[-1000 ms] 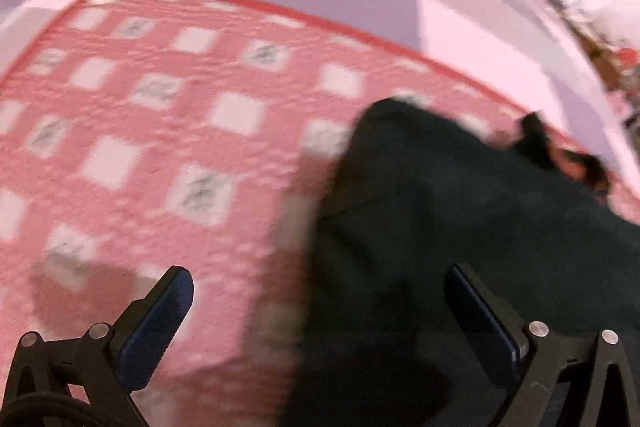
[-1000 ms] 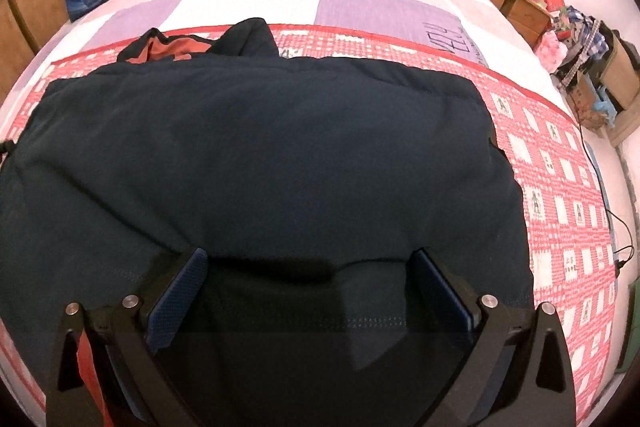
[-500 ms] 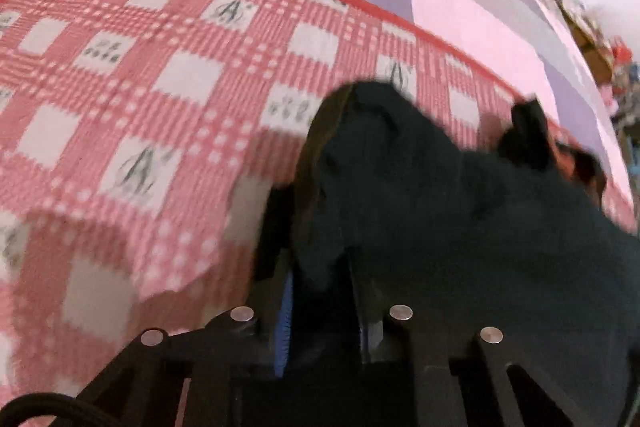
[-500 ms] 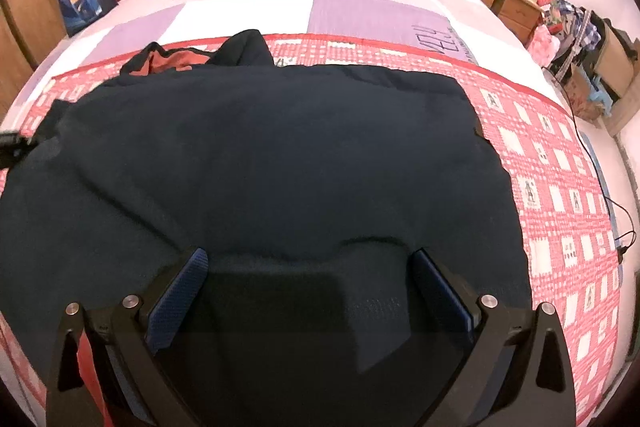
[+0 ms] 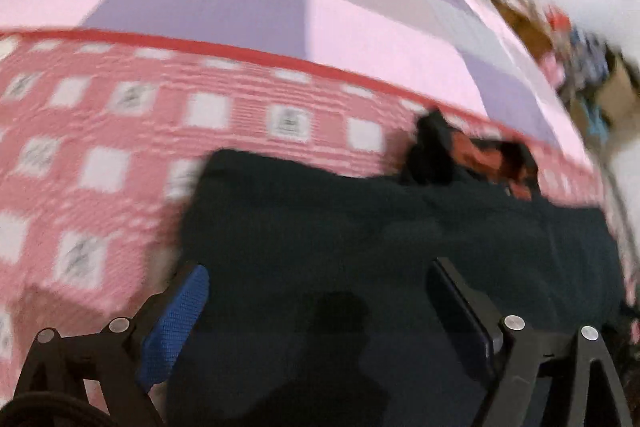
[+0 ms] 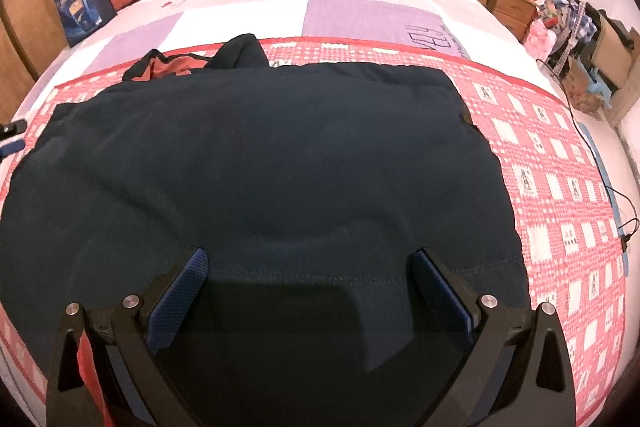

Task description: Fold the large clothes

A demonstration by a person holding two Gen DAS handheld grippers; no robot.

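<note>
Dark garment (image 6: 256,163) below open jaws, untouched

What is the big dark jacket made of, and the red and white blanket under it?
The dark jacket looks like soft, matte fabric, maybe fleece or padded cotton: it shows no shine, gentle rumples and a stitched hem line. Its orange lining looks smoother. The red-and-white checked blanket looks like woven cotton, with a bumpy weave and printed squares. I can't be sure of either by sight.
</note>
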